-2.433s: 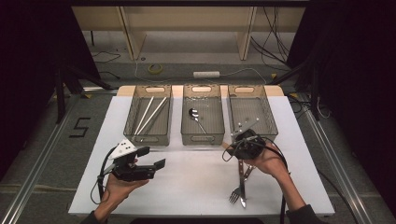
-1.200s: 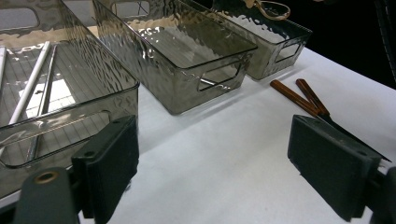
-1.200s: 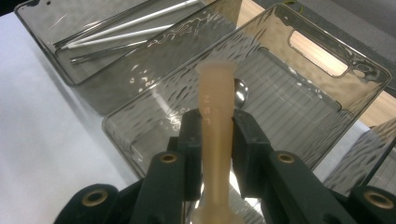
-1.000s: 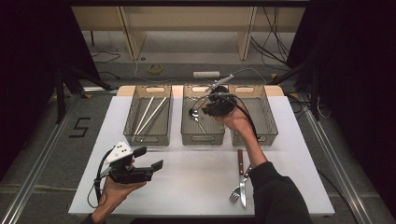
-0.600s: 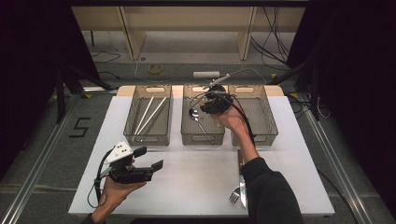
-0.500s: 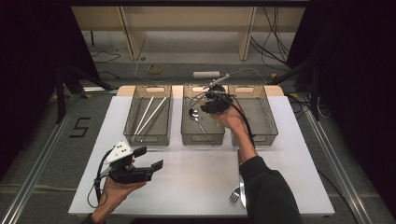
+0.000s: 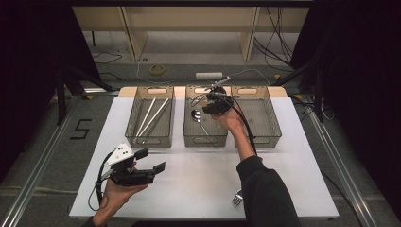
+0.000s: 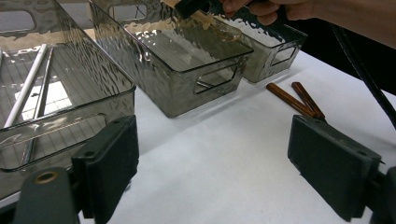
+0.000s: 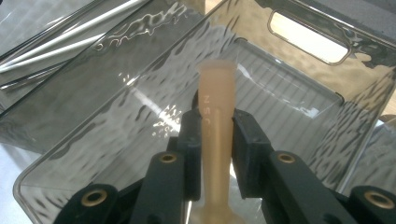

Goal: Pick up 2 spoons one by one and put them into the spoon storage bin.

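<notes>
Surface: white table (image 7: 198,179) on a grey floor, dark curtains at both sides, a pale wooden frame beyond the far edge.
Bins: three smoky clear bins stand in a row at the far half of the table, touching or nearly so.
Left bin (image 7: 150,116): holds long pale sticks (image 7: 152,115) lying lengthwise; seen in the left gripper view as white rods behind the rippled wall.
Middle bin (image 7: 204,123): holds a metal spoon (image 7: 197,116) on its floor, bowl toward the far end.
Right bin (image 7: 257,116): contents cannot be told under the hand and cable.
Right gripper (image 7: 213,103): held over the middle bin's far right part, the arm in a dark sleeve reaching from the bottom edge.
Right jaws: pressed onto the handle of a pale beige plastic utensil (image 9: 215,135), which stands up between them; faint raised letters on the handle, its working end hidden below the jaws.
Left gripper (image 7: 151,163): held low over the near left of the table, well apart from the bins, grey plate on top.
Left jaws: spread wide, nothing between them but bare table.
Loose cutlery: a fork (image 7: 236,197) lies near the front edge beside the sleeve; two brown handles (image 8: 294,99) lie side by side on the table in the left gripper view.
</notes>
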Tool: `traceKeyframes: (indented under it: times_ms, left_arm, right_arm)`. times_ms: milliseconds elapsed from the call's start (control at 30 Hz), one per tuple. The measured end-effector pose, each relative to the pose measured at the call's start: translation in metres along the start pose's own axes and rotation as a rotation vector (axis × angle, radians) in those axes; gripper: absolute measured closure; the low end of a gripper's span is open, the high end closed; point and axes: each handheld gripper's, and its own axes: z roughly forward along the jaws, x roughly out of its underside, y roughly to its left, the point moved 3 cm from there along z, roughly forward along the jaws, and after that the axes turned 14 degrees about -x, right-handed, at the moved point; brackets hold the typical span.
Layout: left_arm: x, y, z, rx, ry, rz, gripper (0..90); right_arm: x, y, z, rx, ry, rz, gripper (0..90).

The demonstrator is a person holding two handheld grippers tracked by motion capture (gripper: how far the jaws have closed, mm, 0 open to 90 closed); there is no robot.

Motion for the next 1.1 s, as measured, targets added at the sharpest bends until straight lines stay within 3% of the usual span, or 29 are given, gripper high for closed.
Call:
traceKeyframes:
  times_ms: [700,933,1100]
  left_arm:
    - [0.0,-0.001,-0.001,-0.005,-0.006,0.019,16.0]
    - [0.0,-0.001,-0.001,-0.008,-0.008,0.021,16.0]
    - [0.0,-0.001,-0.001,-0.007,-0.007,0.022,16.0]
  right_arm:
    - [0.004,0.003,0.021,0.008,0.035,0.008,75.3]
    - [0.006,0.007,0.028,-0.011,0.06,0.01,75.0]
    - [0.007,0.008,0.031,-0.031,0.077,0.01,65.7]
